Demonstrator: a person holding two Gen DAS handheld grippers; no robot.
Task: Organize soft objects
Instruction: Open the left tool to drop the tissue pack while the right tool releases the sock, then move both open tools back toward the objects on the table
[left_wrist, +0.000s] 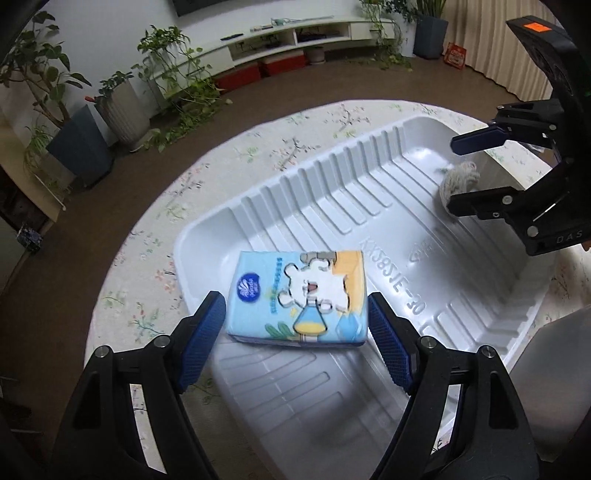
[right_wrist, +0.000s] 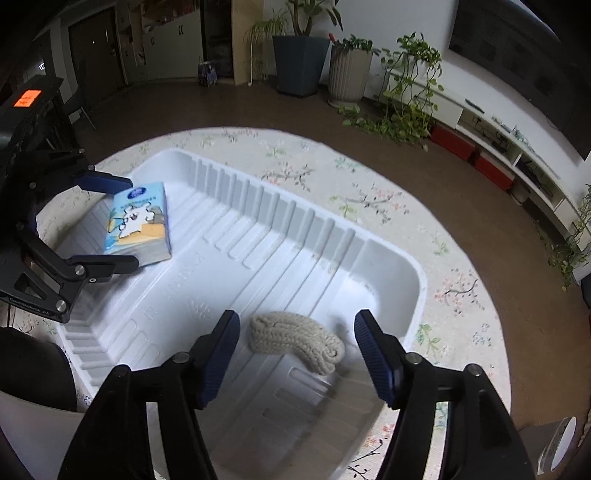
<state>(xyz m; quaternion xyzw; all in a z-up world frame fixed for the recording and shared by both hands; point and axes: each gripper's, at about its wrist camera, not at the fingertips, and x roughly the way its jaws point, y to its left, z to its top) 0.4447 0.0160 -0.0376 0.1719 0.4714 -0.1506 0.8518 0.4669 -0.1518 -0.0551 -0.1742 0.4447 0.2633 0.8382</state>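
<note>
A light-blue tissue pack (left_wrist: 295, 295) with a cartoon bear lies at one end of the white ribbed tray (left_wrist: 332, 192). It sits between the fingers of my left gripper (left_wrist: 295, 317). The jaws stand open, with a narrow gap at the left pad (left_wrist: 203, 332). A cream knitted roll (right_wrist: 295, 339) rests on the tray floor (right_wrist: 258, 258) at the other end. My right gripper (right_wrist: 297, 343) is open around it, both pads clear of the wool. From the right wrist view, the left gripper (right_wrist: 135, 221) straddles the tissue pack (right_wrist: 140, 221). The left wrist view shows the right gripper (left_wrist: 452, 173) over the knitted roll (left_wrist: 458, 181).
The tray sits on a round table with a floral cloth (right_wrist: 369, 199). Brown floor surrounds it. Potted plants (right_wrist: 299, 55) and a low white shelf unit (left_wrist: 295, 40) with red boxes line the walls. A grey object (left_wrist: 554, 369) is at the table's near right.
</note>
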